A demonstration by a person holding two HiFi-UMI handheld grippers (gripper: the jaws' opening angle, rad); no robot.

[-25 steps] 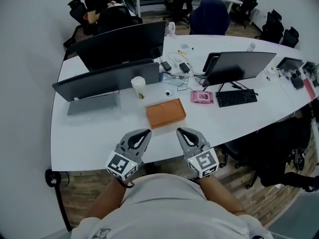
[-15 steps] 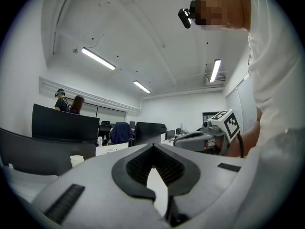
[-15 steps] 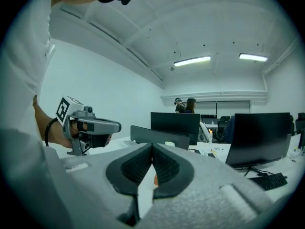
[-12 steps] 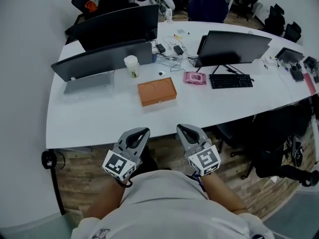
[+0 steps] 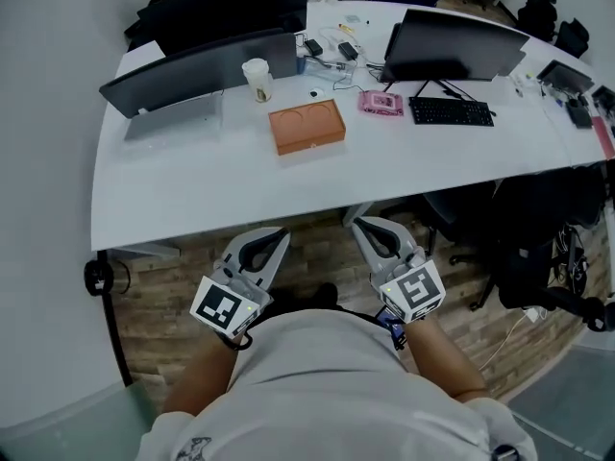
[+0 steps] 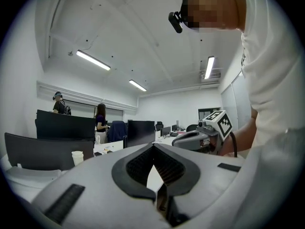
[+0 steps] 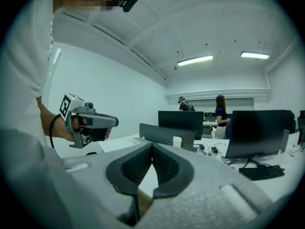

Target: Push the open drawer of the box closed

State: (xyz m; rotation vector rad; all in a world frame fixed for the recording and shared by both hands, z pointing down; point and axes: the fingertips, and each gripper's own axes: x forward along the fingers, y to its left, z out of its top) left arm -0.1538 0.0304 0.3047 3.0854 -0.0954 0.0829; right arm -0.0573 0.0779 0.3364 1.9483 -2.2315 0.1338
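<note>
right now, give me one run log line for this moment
phase: both grippers held short of table | left gripper: shut, empty | right gripper: shut, empty | orange box: on table, untouched

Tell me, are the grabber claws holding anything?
Nothing is held. The left gripper and the right gripper are both shut and empty, short of the orange box.
</note>
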